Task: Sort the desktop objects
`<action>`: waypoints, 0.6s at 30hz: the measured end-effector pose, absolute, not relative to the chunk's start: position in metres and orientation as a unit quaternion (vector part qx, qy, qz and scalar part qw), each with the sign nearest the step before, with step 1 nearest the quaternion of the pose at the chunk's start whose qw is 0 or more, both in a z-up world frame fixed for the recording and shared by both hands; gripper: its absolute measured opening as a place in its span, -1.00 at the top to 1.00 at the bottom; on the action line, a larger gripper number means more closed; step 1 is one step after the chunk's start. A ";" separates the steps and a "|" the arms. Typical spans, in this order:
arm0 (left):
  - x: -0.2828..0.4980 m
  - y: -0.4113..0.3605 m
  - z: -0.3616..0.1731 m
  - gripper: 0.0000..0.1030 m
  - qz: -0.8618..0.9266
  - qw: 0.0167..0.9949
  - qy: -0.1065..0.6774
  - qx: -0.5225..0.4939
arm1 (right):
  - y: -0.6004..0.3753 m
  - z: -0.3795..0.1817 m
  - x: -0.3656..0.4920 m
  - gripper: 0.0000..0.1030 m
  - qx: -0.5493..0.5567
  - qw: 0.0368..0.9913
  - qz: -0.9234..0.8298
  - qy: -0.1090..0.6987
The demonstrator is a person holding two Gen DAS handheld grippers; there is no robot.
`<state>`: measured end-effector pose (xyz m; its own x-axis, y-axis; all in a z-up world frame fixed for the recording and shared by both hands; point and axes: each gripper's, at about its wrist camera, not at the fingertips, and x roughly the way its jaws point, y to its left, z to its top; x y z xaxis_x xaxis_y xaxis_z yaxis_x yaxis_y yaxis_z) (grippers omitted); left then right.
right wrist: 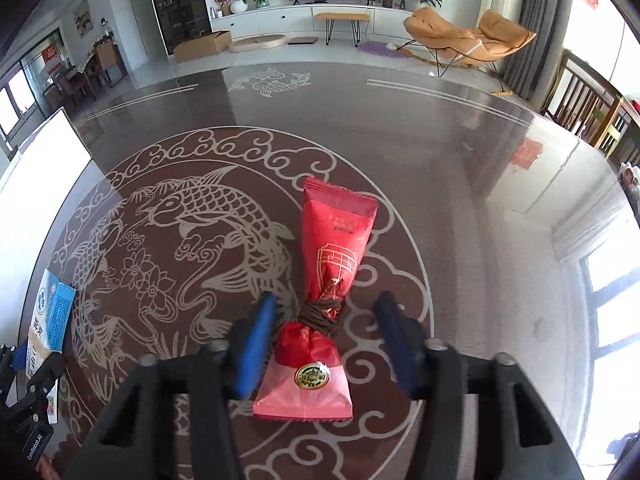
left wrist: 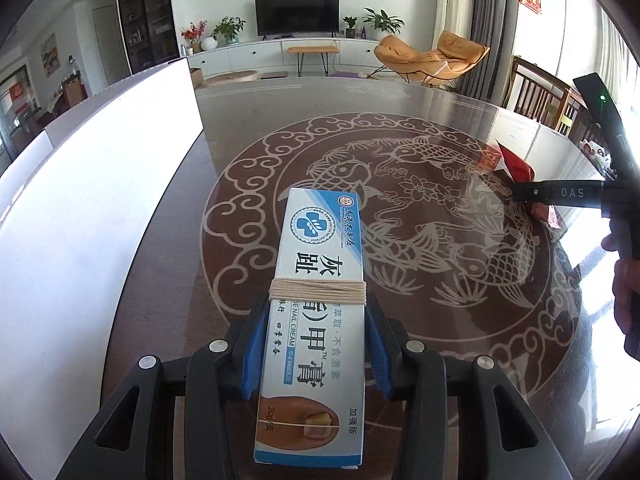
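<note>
Left gripper (left wrist: 318,312) is clamped on the cream box (left wrist: 316,320) at mid-length, beside the twine; light, stiff carton, crushable. Right gripper (right wrist: 326,312): jaws not yet touching the red sachet (right wrist: 324,300) lying between them. Soft, slippery foil; best gripped at tied waist.

Beyond the glass table (right wrist: 440,152) etched with carp: black television (left wrist: 297,14) on a white cabinet (left wrist: 280,50), potted plants (left wrist: 229,29), orange lounge chair (right wrist: 468,36), cardboard box (right wrist: 202,45).
</note>
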<state>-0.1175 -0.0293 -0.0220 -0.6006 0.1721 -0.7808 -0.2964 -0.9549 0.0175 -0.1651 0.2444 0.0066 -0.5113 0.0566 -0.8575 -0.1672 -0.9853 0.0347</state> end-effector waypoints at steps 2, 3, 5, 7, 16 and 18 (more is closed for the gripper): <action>-0.117 -0.030 -0.021 0.14 0.892 0.132 0.072 -0.427 | 0.240 0.012 -0.149 0.44 -0.486 0.050 0.871 0.050; -0.118 -0.030 -0.021 0.15 0.892 0.133 0.070 -0.427 | 0.237 0.013 -0.137 0.44 -0.485 0.042 0.873 0.039; -0.113 -0.030 -0.020 0.15 0.891 0.137 0.069 -0.427 | 0.233 0.017 -0.104 0.44 -0.478 0.024 0.878 0.021; -0.097 -0.028 -0.020 0.15 0.891 0.142 0.065 -0.427 | 0.230 0.019 -0.066 0.44 -0.470 0.009 0.882 0.011; -0.042 0.038 -0.022 -0.22 0.884 0.168 0.093 -0.426 | 0.258 0.018 0.041 -0.74 -0.442 0.046 0.895 0.039; -0.048 0.036 -0.024 -0.58 0.880 0.160 0.086 -0.439 | 0.264 0.016 0.040 -0.77 -0.444 0.050 0.893 0.046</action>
